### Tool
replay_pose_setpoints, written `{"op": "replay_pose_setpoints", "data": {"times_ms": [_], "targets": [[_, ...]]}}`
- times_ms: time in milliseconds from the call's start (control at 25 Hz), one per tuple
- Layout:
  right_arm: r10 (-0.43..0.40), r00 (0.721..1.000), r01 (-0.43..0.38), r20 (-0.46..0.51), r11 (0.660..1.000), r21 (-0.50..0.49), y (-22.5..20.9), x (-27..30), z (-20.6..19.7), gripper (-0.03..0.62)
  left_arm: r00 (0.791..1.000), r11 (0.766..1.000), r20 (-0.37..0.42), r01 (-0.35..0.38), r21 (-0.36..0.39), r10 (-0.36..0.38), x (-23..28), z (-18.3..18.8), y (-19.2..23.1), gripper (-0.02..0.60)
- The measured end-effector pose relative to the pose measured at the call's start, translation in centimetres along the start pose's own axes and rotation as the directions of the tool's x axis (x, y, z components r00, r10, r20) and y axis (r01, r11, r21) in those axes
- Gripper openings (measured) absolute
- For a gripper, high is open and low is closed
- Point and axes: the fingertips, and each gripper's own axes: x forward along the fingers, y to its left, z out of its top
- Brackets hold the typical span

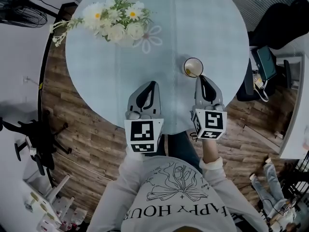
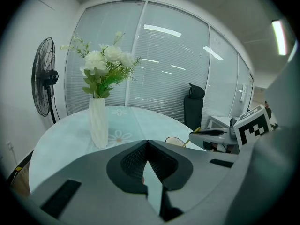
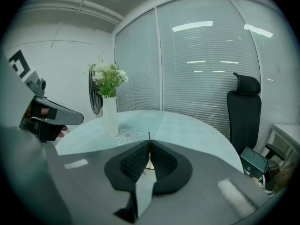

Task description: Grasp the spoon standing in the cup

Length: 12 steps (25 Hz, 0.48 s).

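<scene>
Mostly hidden spoon (image 3: 149, 134) pinched in right tool (image 3: 149, 142), left tool (image 2: 147, 140) closed, empty

My left gripper (image 1: 153, 83) and right gripper (image 1: 199, 77) are grey with black ribbed pads (image 2: 133, 162), each carrying a cube (image 1: 144, 135) of black-and-white square markers; my sweatshirt (image 1: 178, 199) is pale grey, printed

spoon (image 3: 149, 136) lower part behind fingers (image 3: 133, 163), fan (image 1: 19, 11) cropped

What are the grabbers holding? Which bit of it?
The right gripper is shut on the spoon, pinching its thin handle just below the top end. The left gripper is shut and holds nothing.
</scene>
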Motion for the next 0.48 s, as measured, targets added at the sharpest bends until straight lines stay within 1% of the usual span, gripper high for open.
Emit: {"op": "replay_pose_setpoints", "data": {"times_ms": [240, 480], "targets": [[-0.014, 0.998, 0.014, 0.068, 1.0, 0.001, 0.0, -1.7, 3.0, 0.015, 0.999, 1.0, 0.051, 0.008, 0.015, -0.008, -1.1, 2.1, -0.7, 0.006], [-0.04, 0.989, 0.04, 0.142, 0.999, 0.004, -0.2, -3.7, 6.6, 0.015, 0.994, 0.999, 0.105, 0.012, 0.031, -0.015, -2.6, 4.3, -1.2, 0.006]]}}
